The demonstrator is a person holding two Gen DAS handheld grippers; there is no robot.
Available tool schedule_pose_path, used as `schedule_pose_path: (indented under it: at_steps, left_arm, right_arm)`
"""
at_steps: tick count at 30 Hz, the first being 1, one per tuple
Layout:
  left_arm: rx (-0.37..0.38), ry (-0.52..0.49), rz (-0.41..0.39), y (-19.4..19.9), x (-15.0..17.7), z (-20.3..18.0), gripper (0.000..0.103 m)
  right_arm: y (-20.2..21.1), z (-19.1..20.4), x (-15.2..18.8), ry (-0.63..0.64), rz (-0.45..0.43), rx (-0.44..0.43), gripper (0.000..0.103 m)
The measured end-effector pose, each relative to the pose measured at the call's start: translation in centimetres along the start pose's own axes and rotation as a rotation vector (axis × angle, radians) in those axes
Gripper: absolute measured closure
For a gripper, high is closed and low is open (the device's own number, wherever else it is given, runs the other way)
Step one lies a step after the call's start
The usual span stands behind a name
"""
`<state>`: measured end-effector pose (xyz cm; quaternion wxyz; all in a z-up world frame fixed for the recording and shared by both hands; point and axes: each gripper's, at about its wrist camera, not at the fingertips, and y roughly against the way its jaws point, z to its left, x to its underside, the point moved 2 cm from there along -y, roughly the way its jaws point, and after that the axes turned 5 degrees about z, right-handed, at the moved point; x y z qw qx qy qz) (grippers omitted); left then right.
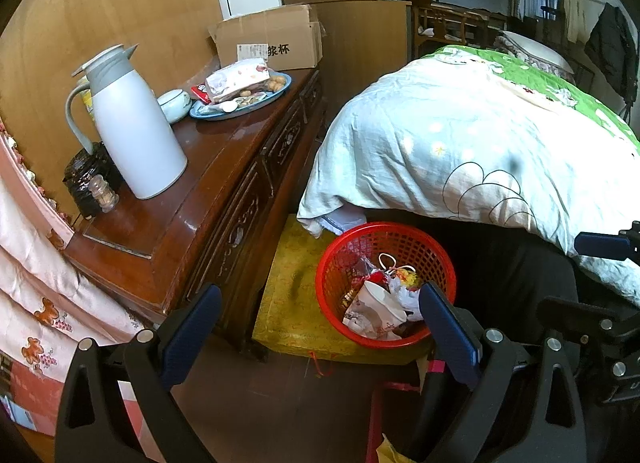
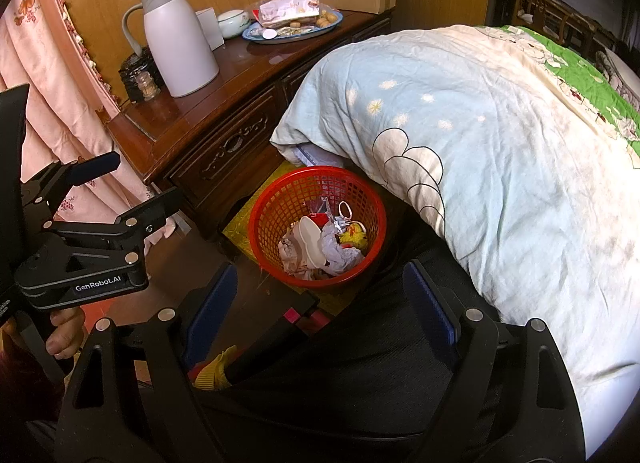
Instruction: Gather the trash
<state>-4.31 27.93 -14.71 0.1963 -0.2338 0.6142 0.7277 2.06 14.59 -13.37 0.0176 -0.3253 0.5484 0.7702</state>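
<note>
Both jaws are standing wide apart, gripping nothing: my left gripper (image 1: 320, 327) and right gripper (image 2: 320, 303) are hovering near the red basket (image 2: 272, 199) of trash (image 2: 320, 239) (crumpled paper, wrappers), sitting between dresser (image 2: 208, 135) and quilt (image 2: 500, 167).

Home bedroom, quilt-covered bed (image 2: 500, 151), carved wooden dresser (image 1: 224, 199), thermos jug (image 1: 128, 123), pink curtain (image 1: 36, 263)

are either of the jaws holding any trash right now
No, nothing is held. The left gripper and right gripper both stand open and empty above the red basket.
</note>
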Motion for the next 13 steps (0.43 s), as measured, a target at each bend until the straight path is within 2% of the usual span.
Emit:
schedule_pose_path:
  at_steps: [13]
  left_arm:
    - [-0.009, -0.009, 0.005, -0.07, -0.11, -0.29, 0.006]
  right_arm:
    - [0.03, -0.03, -0.01, 0.000, 0.001, -0.001, 0.021]
